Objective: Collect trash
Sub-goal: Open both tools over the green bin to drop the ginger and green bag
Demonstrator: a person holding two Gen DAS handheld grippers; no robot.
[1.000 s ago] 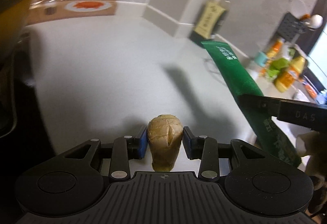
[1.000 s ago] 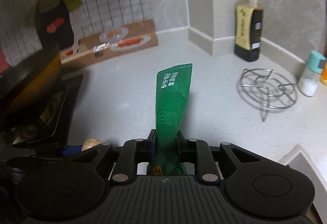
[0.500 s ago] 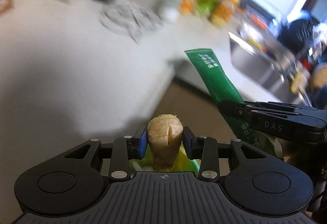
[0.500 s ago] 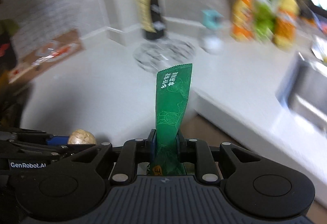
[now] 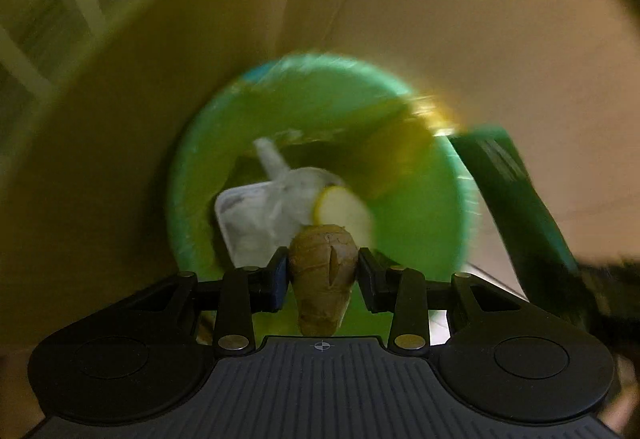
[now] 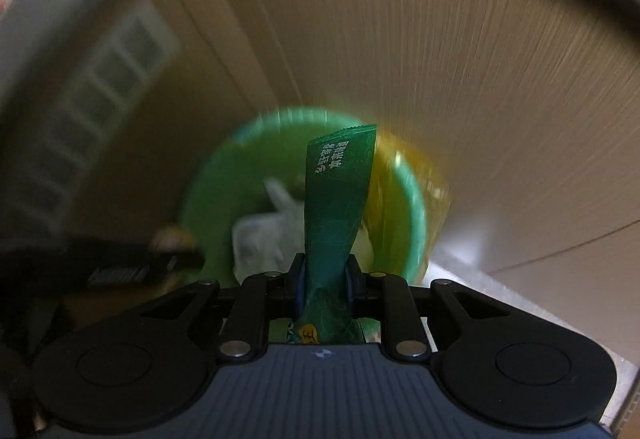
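Green plastic forms the bin [image 5: 416, 231] that fills the middle of both wrist views, seen from above with its mouth open toward the cameras. Both views are motion-blurred, so fine detail inside the bin is unreliable.

Left gripper [image 5: 323, 263]: clenched on a tan ginger piece [image 5: 323, 271], held by its flanks with the blunt end pointing forward. The piece sits in line with the near part of the bin opening, so a release here would probably drop it inside.

Right gripper [image 6: 323, 277]: clenched on the lower part of a green wrapper [image 6: 338, 195], which stands upright between the fingers with its printed end far from the gripper. The grip is low on the wrapper, so most of its length projects forward over the bin [image 6: 216, 199]. In the left wrist view the same wrapper [image 5: 516, 195] appears at the right of the bin rim.

Bin contents: a white tray or bag [image 5: 256, 215], a pale round slice [image 5: 340, 215] and a blurred yellow item [image 5: 404, 147] at the far right rim; the last cannot be identified.

Assessment: both trash items are positioned for deposit. The thin wrapper may cling to a pad or drift on release. The ginger should fall straight.
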